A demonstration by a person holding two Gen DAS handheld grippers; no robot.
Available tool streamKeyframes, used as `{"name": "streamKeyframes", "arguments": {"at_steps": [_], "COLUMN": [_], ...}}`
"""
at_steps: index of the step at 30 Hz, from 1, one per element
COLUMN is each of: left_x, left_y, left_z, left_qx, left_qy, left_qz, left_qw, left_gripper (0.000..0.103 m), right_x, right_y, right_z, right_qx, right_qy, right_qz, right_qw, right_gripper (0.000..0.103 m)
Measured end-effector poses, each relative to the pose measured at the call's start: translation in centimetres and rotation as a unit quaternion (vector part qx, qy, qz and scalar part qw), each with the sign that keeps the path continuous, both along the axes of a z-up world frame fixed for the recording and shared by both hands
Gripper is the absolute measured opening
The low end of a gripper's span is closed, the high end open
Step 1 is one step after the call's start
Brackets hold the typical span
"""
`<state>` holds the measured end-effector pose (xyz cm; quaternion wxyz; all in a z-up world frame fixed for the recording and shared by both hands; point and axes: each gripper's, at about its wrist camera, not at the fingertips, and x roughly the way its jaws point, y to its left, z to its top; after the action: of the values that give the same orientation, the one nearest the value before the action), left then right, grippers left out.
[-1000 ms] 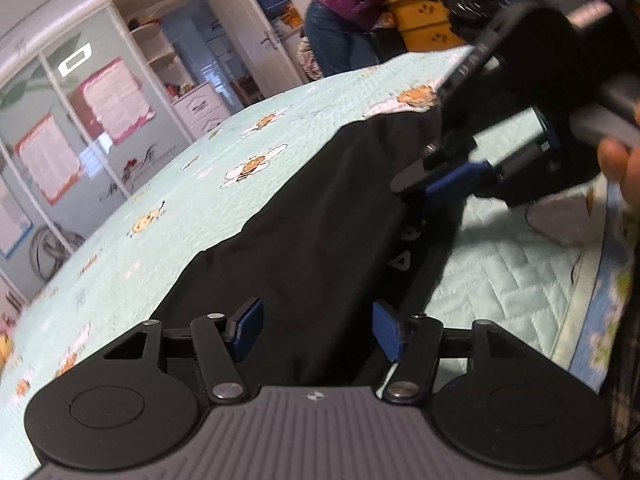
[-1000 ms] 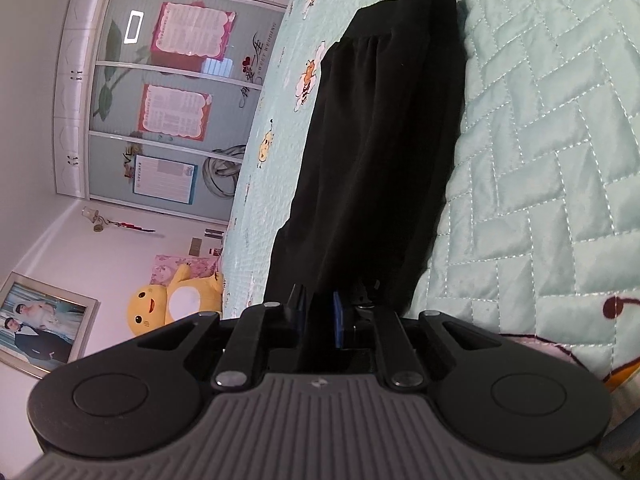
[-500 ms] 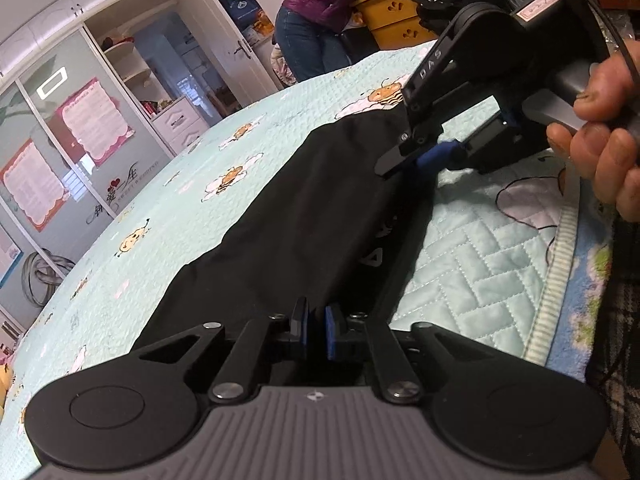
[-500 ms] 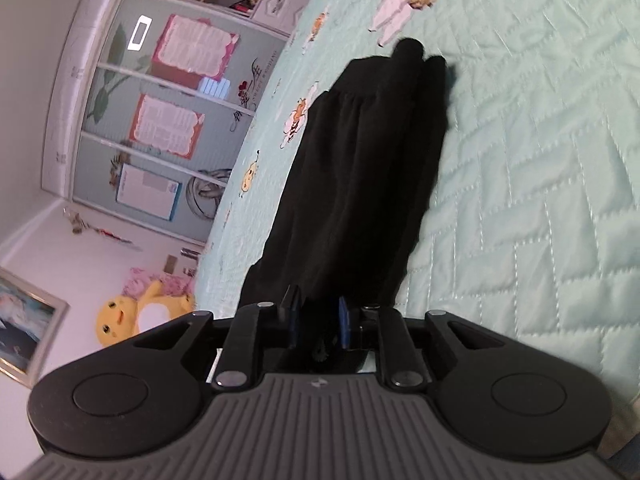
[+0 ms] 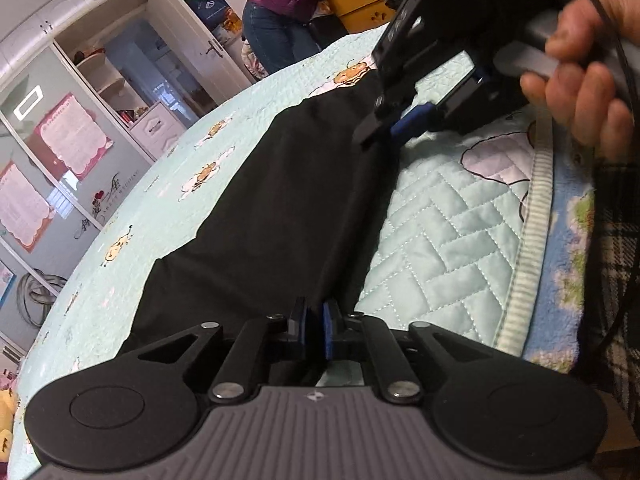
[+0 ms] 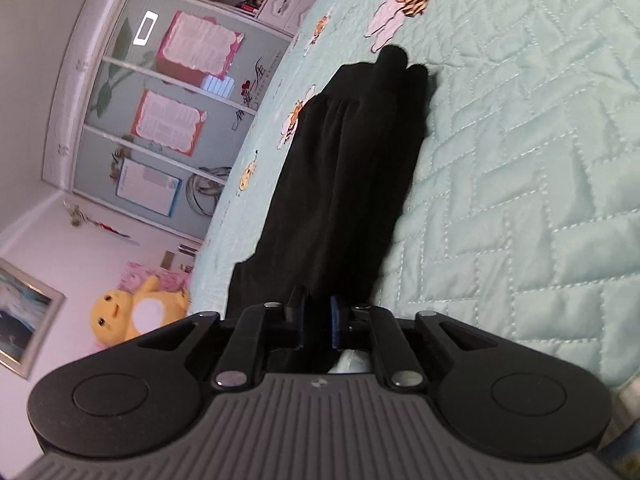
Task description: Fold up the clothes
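- Straight ahead of the left gripper (image 5: 313, 322), a long black fabric garment (image 5: 280, 200) runs away from the fingertips across a pale mint quilted bedspread printed with cartoon bees (image 5: 452, 240).
- The near edge of that garment sits between the left gripper's blue-padded fingers, which are drawn in to a narrow gap and pinch the cloth.
- At the far end of the garment from the left gripper, the right gripper (image 5: 386, 130) comes in from the upper right, its black finger and blue pad closed on the cloth's right-hand edge.
- A hand (image 5: 584, 80) wraps the right gripper's handle, just right of its body.
- In the right wrist view, the same black garment (image 6: 348, 168) extends forward from the right gripper (image 6: 316, 320), narrowing to a gathered band and two rounded ends far ahead.
- The right gripper's fingers stand close together with the dark fabric clamped between them.
- Right of both grippers the bedspread (image 6: 520, 200) lies bare; its ribbed border shows at the right of the left gripper.
- Beyond the bed, left of the grippers, stands a white wardrobe with glass doors and pink-framed posters (image 5: 68, 136).
- A person in a purple jacket and jeans (image 5: 280, 12) bends over yellow boxes far ahead of the left gripper.
- A yellow plush toy (image 6: 132, 316) sits low to the left of the right gripper.
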<state>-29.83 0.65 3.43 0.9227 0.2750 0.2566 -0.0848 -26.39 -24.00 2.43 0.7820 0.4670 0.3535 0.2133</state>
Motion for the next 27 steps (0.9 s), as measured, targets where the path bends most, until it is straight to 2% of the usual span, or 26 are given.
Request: {"name": "streamKeyframes", "arguments": {"at_steps": [1, 3, 5, 11, 12, 13, 15, 17, 20, 22, 25, 27], "left_x": [0.0, 0.0, 0.0, -0.1, -0.1, -0.1, 0.0, 0.0, -0.4, -0.9, -2.1, -2.8], "left_y": [0.1, 0.4, 0.6, 2.6, 3.0, 3.4, 4.0, 4.6, 5.0, 5.3, 6.5, 7.5], "left_z": [0.0, 0.0, 0.0, 0.0, -0.2, -0.5, -0.9, -0.8, -0.7, -0.5, -0.7, -0.6], "left_qx": [-0.002, -0.005, -0.008, -0.034, -0.036, -0.039, -0.054, -0.076, -0.072, -0.06, -0.054, -0.067], "left_qy": [0.001, 0.002, 0.003, 0.013, 0.018, 0.025, 0.036, 0.04, 0.039, 0.035, 0.031, 0.032], "left_qz": [0.003, 0.01, 0.016, 0.058, 0.063, 0.066, 0.068, 0.073, 0.073, 0.073, 0.085, 0.095], "left_qw": [1.0, 0.9999, 0.9998, 0.9977, 0.9972, 0.9968, 0.9955, 0.9936, 0.994, 0.995, 0.9945, 0.9927], "left_gripper": [0.022, 0.05, 0.06, 0.062, 0.062, 0.062, 0.062, 0.062, 0.062, 0.063, 0.067, 0.067], "right_x": [-0.1, 0.0, 0.4, 2.7, 2.9, 3.2, 3.7, 3.8, 3.2, 2.4, 0.5, -1.1], "right_y": [-0.4, -1.1, -1.6, -2.7, -2.7, -2.7, -2.7, -3.1, -3.6, -4.0, -3.9, -3.1], "right_z": [0.1, 0.4, 0.8, 0.7, 0.5, 0.5, 0.1, -0.6, -0.3, 0.3, 1.4, 2.4], "right_qx": [0.006, 0.011, 0.005, 0.003, 0.0, -0.012, -0.043, -0.04, -0.028, -0.03, -0.07, -0.092], "right_qy": [-0.002, -0.009, -0.015, -0.02, -0.02, -0.018, -0.004, 0.004, -0.006, -0.003, -0.01, -0.028], "right_qz": [-0.007, -0.022, -0.036, -0.06, -0.06, -0.063, -0.068, -0.064, -0.07, -0.083, -0.102, -0.104], "right_qw": [1.0, 1.0, 0.999, 0.998, 0.998, 0.998, 0.997, 0.997, 0.997, 0.996, 0.992, 0.99], "right_gripper": [0.022, 0.033, 0.035, 0.035, 0.032, 0.018, 0.001, 0.0, 0.007, 0.021, 0.023, 0.023]}}
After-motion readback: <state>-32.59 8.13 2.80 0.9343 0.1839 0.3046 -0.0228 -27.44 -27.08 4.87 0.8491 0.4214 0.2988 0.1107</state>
